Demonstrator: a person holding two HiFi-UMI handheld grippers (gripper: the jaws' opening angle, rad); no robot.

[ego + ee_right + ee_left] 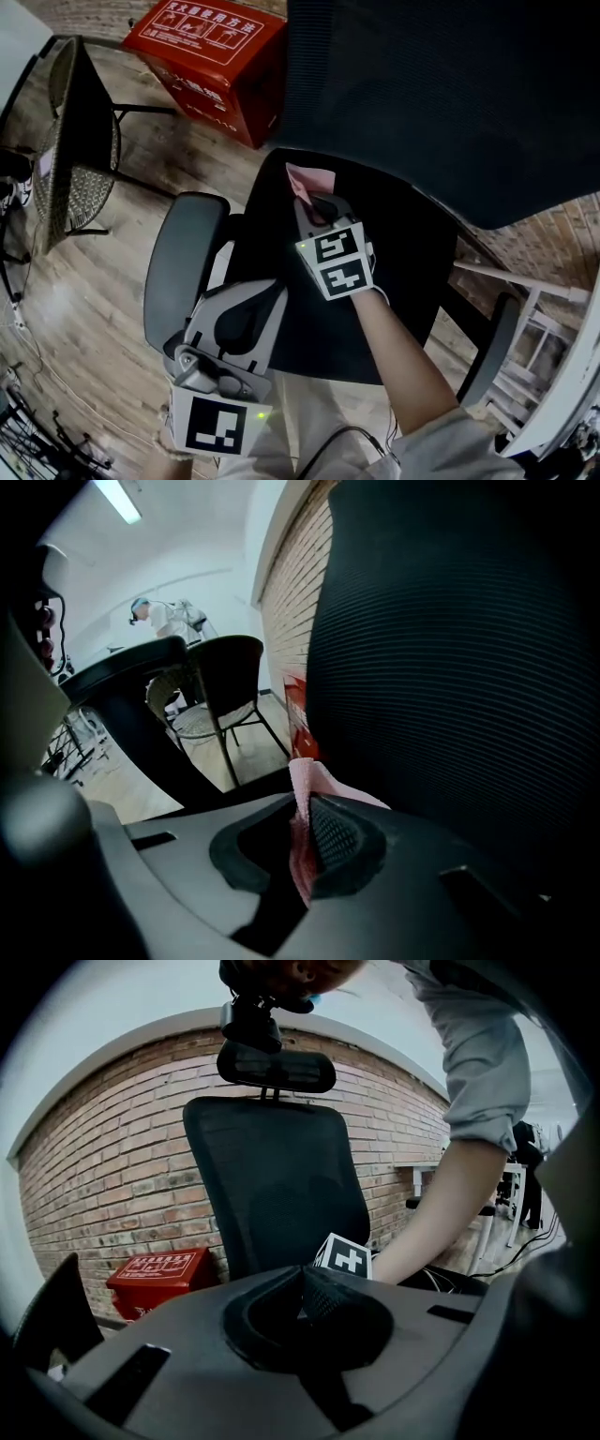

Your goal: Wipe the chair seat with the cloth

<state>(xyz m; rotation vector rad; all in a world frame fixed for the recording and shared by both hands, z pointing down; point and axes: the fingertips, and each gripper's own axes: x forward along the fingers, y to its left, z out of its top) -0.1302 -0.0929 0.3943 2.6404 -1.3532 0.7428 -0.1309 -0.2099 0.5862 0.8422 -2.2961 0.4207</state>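
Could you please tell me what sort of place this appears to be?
Probably an office or workroom: a mesh-backed office chair stands before a brick wall, with a wood floor, a second chair and a red box nearby.

Room inventory, positions given from the red box.

- Red box (211, 66): carton with white diagrams on its top face, standing on the floor at the foot of the wall.
- Brick wall (112, 1185): red-brown brick with pale mortar, directly behind the red box.
- Floor (94, 281): grey-brown wood-look planks, spreading out in front of the red box.
- Side chair (70, 159): black metal frame and woven mesh shell, near the red box on its left.
- Cables (37, 431): dark tangle on the floor, well apart from the red box.
- White frame (534, 319): tubular furniture of unclear type, well to the right of the red box.
- Ceiling light (117, 499): one lit strip on a white ceiling, high above the red box.
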